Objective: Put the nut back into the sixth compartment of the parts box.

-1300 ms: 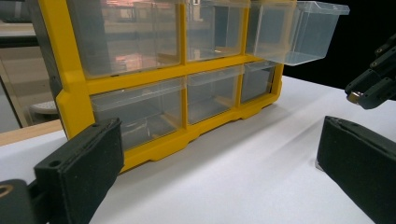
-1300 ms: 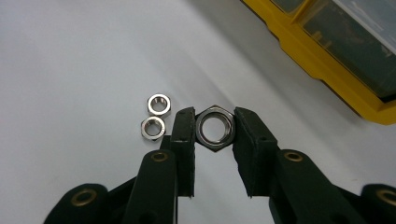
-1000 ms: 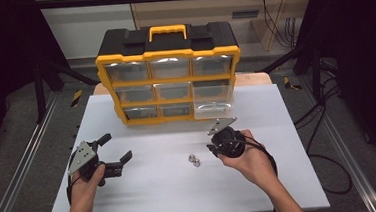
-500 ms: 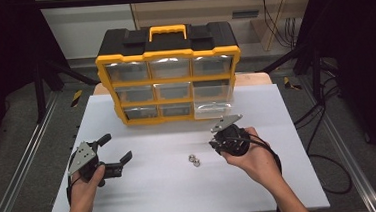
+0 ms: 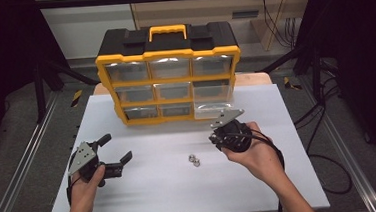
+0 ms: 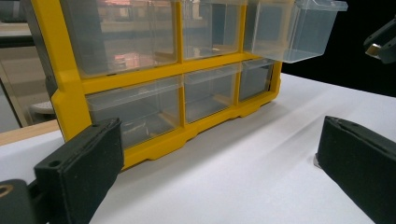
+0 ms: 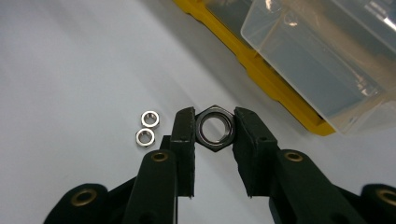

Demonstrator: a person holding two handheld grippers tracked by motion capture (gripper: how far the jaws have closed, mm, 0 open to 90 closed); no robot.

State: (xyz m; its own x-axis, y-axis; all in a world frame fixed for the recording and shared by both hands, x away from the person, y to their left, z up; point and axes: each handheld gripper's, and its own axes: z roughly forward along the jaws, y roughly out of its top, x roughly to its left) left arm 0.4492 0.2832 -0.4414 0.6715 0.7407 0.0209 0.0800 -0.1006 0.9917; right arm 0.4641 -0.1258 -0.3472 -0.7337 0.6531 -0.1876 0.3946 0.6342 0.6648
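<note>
Grey floor [image 5: 23,147], black curtains [image 5: 2,59], pale back wall [image 5: 85,28]

worktop [image 5: 182,191]: white | organizer [image 5: 169,82]: yellow frame, black top, clear drawers | tongs [image 7: 214,140]: black | held nut [image 7: 214,128]: dark grey metal | two loose nuts [image 7: 147,127]: shiny silver

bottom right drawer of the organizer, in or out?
Out. The clear drawer juts forward past the yellow organizer frame, overhanging the table; its neighbours sit flush. The left gripper view shows it sticking out too. Contents: cannot tell.
</note>
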